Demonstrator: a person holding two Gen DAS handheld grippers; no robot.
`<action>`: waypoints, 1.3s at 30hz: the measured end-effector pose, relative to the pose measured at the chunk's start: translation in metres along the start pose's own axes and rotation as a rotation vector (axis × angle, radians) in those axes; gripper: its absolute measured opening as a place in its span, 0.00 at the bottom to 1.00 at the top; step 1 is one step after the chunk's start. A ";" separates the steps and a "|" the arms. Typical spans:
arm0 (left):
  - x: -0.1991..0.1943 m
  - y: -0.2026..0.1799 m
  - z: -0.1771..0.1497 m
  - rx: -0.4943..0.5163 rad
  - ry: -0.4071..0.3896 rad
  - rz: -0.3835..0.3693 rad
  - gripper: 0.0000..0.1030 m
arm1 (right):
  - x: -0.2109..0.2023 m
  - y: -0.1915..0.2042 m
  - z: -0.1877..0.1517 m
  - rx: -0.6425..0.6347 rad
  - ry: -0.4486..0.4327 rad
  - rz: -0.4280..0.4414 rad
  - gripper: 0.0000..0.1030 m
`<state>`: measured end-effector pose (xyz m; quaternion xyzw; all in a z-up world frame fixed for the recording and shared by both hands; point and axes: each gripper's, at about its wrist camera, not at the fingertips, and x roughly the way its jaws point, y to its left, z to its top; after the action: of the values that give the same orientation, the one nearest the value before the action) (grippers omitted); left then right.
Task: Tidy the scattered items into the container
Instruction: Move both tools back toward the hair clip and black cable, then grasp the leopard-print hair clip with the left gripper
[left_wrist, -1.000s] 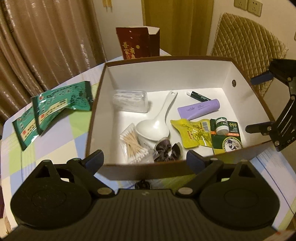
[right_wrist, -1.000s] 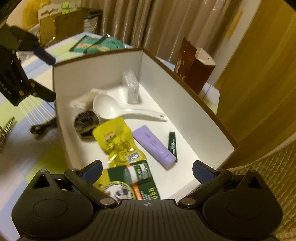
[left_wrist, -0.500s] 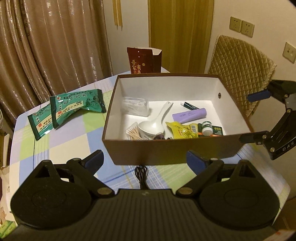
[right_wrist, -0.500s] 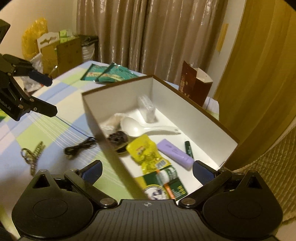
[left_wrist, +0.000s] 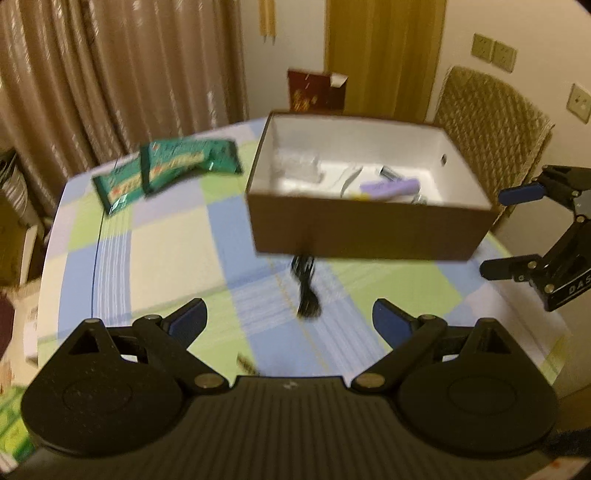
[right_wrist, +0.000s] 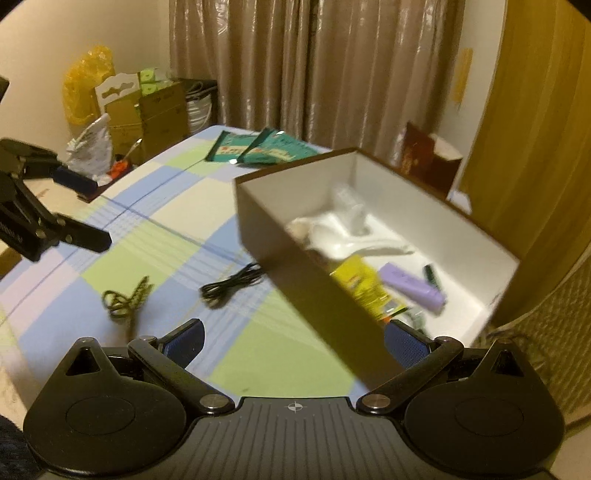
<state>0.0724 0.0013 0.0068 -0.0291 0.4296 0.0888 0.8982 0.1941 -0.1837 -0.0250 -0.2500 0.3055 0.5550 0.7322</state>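
Box (left_wrist: 365, 236) on the checked table (left_wrist: 177, 266), seen from the left wrist, brown outside, white inside, already half full. Black cable (left_wrist: 306, 291) just in front of it, two green packets (left_wrist: 173, 170) well off to the left, waiting to go in. Left gripper (left_wrist: 290, 321) wide open, holding nothing, pulled back and farther from the box than a second ago. Right gripper (left_wrist: 517, 229) open too.

From the right wrist: same box (right_wrist: 317, 288), cable (right_wrist: 229, 284), and a keyring-like bunch (right_wrist: 125, 299) near it. Right gripper (right_wrist: 293, 338) empty, backed away, likely to look for the next pick.
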 end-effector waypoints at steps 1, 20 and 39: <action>0.000 0.002 -0.006 -0.008 0.014 0.005 0.92 | 0.003 0.004 -0.001 -0.002 0.008 0.008 0.98; 0.010 0.021 -0.059 -0.050 0.128 0.002 0.92 | 0.042 0.051 -0.024 0.016 0.107 0.040 0.98; 0.063 0.011 -0.097 0.235 0.091 -0.111 0.90 | 0.063 0.037 -0.056 0.133 0.231 -0.038 0.98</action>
<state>0.0352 0.0085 -0.1031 0.0486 0.4749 -0.0133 0.8786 0.1610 -0.1718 -0.1097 -0.2689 0.4189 0.4873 0.7174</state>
